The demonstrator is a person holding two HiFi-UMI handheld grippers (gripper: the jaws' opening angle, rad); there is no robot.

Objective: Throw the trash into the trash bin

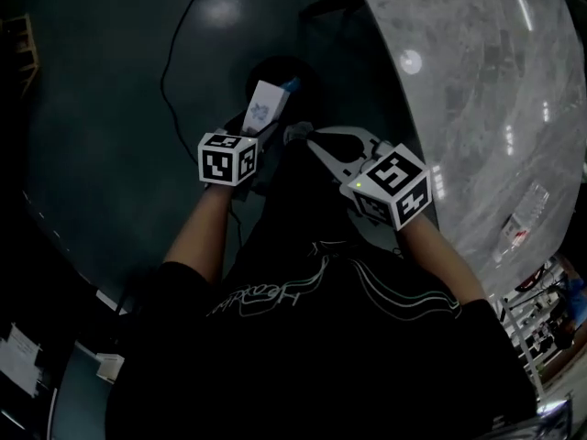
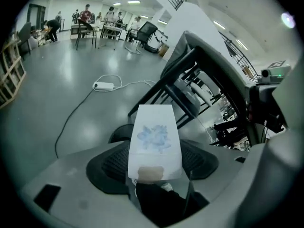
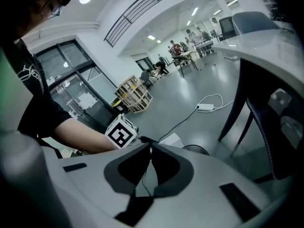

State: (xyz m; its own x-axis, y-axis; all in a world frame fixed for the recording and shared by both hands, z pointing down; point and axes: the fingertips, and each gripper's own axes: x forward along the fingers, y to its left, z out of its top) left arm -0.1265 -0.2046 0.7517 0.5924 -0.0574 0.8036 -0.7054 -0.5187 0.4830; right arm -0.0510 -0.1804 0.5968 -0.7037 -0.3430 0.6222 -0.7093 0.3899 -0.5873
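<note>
Head view, nearest first: the person's black shirt [image 1: 321, 337] fills the 6 o'clock side, with both forearms reaching toward 12. Left hand-held gripper [image 1: 261, 131] is clamped on the trash, a white carton [image 1: 266, 104] with a blue print. In the left gripper view the carton [image 2: 154, 139] stands upright between the jaws and is gripped at its lower end. Right hand-held gripper [image 1: 307, 137] sits just beside the left one at its 3 o'clock. Its jaws are pressed together with nothing between them, which the right gripper view [image 3: 149, 148] confirms. The carton tip points to 12 o'clock and overlaps the dark round trash bin [image 1: 280, 73] on the floor. Cannot tell whether it is over the opening or short of it. In the left gripper view the bin rim [image 2: 118, 133] shows at the carton's 9 o'clock, behind it. A black cable [image 1: 174, 53] runs across the grey floor [image 1: 110, 108] at 11 o'clock, and the left gripper view shows it ending in a white power strip [image 2: 104, 85]. The marbled desk [image 1: 477, 90] takes up the 1 to 3 o'clock sector. Black chair frame [image 2: 178, 84] is at 1 o'clock of the carton in the left gripper view. Far end of the hall: people [image 2: 85, 14] around tables, too small to detail.
</note>
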